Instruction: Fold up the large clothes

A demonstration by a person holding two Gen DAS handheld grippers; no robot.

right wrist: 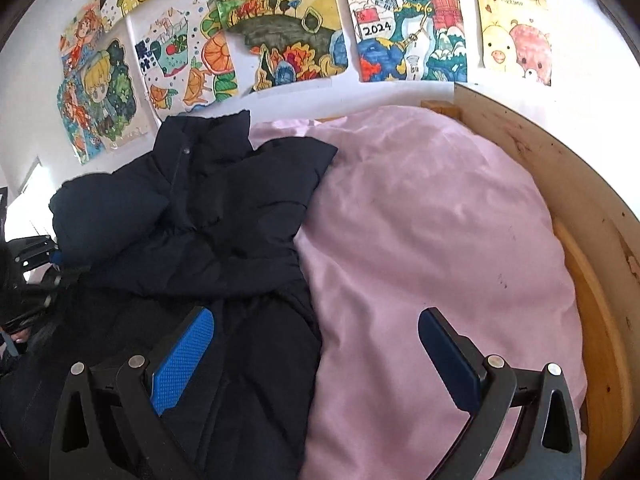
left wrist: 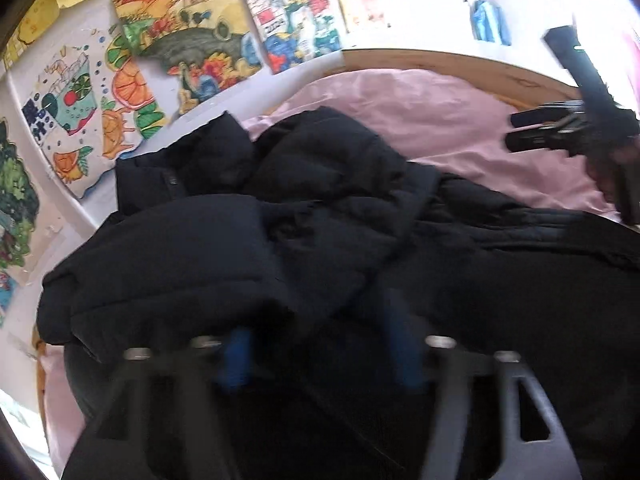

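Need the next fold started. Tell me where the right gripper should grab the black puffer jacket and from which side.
Grip the black puffer jacket at its right edge, where it meets the pink bedding. Come from the right: the open right gripper already straddles that edge, and the fabric there looks thin enough to pinch.

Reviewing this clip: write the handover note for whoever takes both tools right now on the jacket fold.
Left tool: fingers apart over the near part of the dark puffer jacket; view blurred, no grip visible.
Right tool: open, holding nothing, straddling the jacket's right edge and the pink bedding.
Jacket: on the bed's left side, collar toward the wall of drawings, wooden bed frame to the right.
Done: both sleeves look folded in across the chest, bunched and uneven.
Left: probably tidy the sleeves, then fold the lower body up toward the collar.
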